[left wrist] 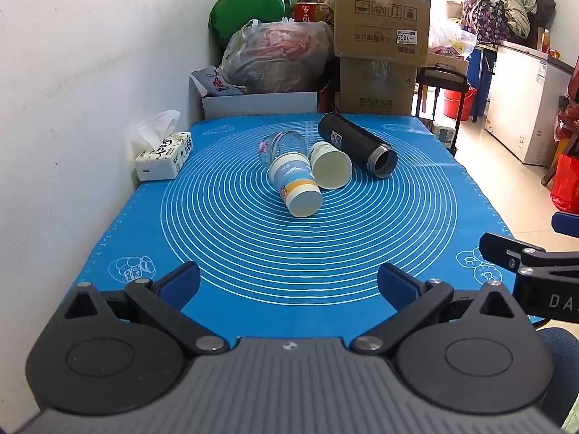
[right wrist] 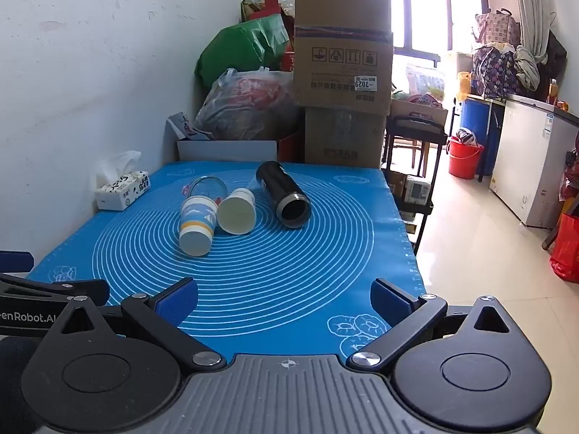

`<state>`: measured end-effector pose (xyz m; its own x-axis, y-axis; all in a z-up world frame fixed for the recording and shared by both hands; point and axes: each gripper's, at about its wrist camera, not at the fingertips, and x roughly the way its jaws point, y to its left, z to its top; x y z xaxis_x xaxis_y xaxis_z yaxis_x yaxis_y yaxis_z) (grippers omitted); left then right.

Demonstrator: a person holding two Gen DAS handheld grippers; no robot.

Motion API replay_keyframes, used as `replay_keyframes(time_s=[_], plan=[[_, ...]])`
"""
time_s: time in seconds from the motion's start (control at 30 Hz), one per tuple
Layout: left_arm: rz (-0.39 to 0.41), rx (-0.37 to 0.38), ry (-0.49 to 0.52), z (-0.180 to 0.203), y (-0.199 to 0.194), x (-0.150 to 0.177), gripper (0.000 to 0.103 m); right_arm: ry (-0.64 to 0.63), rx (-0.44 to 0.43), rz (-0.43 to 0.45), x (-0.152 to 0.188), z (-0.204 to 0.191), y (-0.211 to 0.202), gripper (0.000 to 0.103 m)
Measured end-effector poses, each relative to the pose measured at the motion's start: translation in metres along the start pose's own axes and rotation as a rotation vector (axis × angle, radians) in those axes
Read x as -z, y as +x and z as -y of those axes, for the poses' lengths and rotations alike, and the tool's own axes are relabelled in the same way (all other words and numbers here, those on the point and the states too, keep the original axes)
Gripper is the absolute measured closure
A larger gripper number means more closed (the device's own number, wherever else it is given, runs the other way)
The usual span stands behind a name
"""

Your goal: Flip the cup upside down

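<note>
Several cups lie on their sides on the blue mat (left wrist: 253,289). A blue-and-white paper cup (left wrist: 295,186) lies with its base toward me, also seen in the right wrist view (right wrist: 197,224). A white paper cup (left wrist: 330,168) (right wrist: 237,211) lies beside it, mouth toward me. A clear glass cup (left wrist: 280,144) (right wrist: 208,188) lies behind them. A black flask (left wrist: 356,144) (right wrist: 284,193) lies to the right. My left gripper (left wrist: 289,284) is open and empty near the mat's front edge. My right gripper (right wrist: 284,298) is open and empty, also well short of the cups.
A tissue box (left wrist: 164,157) sits at the mat's left edge by the white wall. Cardboard boxes (left wrist: 380,14) and plastic bags (left wrist: 278,58) are stacked behind the table. The table's right edge drops to tiled floor (right wrist: 470,253). The right gripper's body (left wrist: 535,271) shows at the right of the left wrist view.
</note>
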<state>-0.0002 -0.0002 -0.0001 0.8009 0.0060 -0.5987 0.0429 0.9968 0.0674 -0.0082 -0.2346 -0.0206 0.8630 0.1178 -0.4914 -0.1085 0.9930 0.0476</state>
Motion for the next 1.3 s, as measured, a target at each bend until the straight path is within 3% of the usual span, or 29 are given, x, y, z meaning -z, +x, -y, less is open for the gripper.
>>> replay_keyframes(time_s=[1.3], plan=[[-0.014,0.028,0.011,0.0039,0.0039,0.0007,0.000,-0.001,0.003,-0.015,0.0000,-0.0009,0.0034,0.001]])
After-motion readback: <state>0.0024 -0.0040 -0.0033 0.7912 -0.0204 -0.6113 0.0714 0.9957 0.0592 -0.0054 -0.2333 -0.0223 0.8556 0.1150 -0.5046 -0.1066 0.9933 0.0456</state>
